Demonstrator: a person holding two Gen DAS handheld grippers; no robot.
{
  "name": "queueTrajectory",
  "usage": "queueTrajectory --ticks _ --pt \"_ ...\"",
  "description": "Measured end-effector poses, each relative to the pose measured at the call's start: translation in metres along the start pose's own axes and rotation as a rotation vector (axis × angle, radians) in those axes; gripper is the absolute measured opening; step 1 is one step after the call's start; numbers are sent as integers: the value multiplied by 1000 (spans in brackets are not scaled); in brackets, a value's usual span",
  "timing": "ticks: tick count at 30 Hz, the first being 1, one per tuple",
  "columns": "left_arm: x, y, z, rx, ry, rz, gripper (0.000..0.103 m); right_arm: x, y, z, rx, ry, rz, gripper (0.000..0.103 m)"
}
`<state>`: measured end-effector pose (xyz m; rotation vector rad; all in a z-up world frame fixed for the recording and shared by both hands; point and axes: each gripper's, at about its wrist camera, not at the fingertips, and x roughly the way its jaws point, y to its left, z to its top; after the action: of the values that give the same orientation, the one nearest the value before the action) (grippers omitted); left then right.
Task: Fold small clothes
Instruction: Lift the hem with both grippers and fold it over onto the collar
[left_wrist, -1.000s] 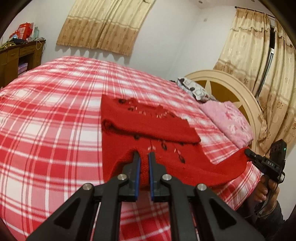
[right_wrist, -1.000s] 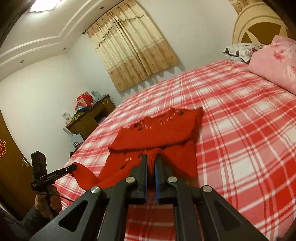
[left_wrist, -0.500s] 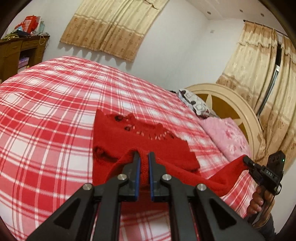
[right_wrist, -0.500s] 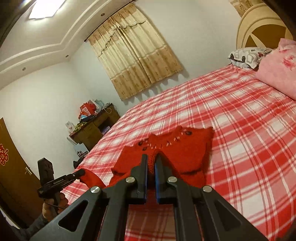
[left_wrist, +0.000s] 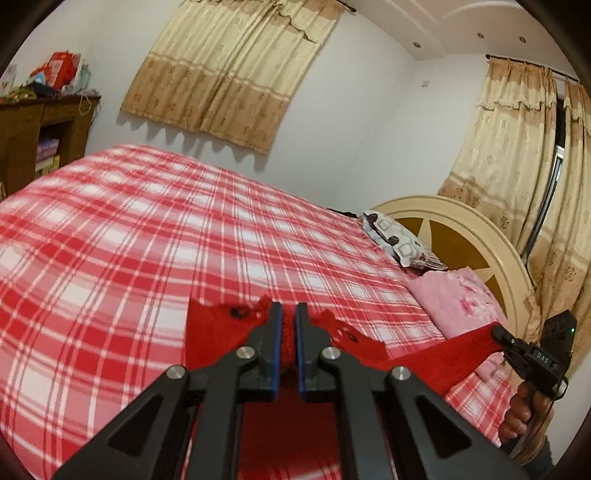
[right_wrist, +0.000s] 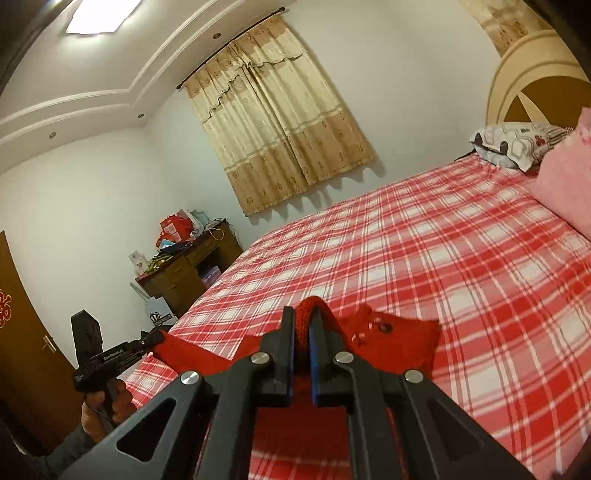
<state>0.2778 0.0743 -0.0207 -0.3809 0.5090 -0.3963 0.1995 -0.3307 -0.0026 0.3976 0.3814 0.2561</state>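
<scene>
A small red knitted sweater (left_wrist: 210, 332) with dark buttons lies partly on the red plaid bed (left_wrist: 147, 240). Its near hem is lifted off the bed and stretched between both grippers. My left gripper (left_wrist: 289, 314) is shut on one corner of that hem, red knit bunched between its blue pads. My right gripper (right_wrist: 302, 319) is shut on the other corner, a red knit fold (right_wrist: 314, 304) poking up between the fingers. Each gripper shows in the other view: the right one (left_wrist: 496, 330) at the far right, the left one (right_wrist: 157, 336) at the far left, both hand-held.
A pink pillow (left_wrist: 461, 306) and a patterned pillow (left_wrist: 399, 243) lie by the round cream headboard (left_wrist: 480, 236). A cluttered wooden desk (right_wrist: 192, 266) stands beyond the foot of the bed. Beige curtains (left_wrist: 229, 66) hang on the walls. A brown door (right_wrist: 22, 350) is at left.
Both grippers have risen and moved forward over the bed, carrying the sweater's hem up and toward its neckline. The sweater's visible flat part has shrunk behind the fingers.
</scene>
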Motion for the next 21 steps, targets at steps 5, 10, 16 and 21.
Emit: queueTrajectory --ticks 5,10,16,21 --pt "34 7 9 26 17 -2 4 36 -16 7 20 40 -37 6" --pt "58 8 -13 168 69 91 4 81 -50 -5 74 119 -112 6" --pt "46 15 -59 270 239 98 24 109 -87 -24 125 176 -148 6" --pt "31 10 -89 257 316 67 61 111 -84 -29 85 184 -152 6"
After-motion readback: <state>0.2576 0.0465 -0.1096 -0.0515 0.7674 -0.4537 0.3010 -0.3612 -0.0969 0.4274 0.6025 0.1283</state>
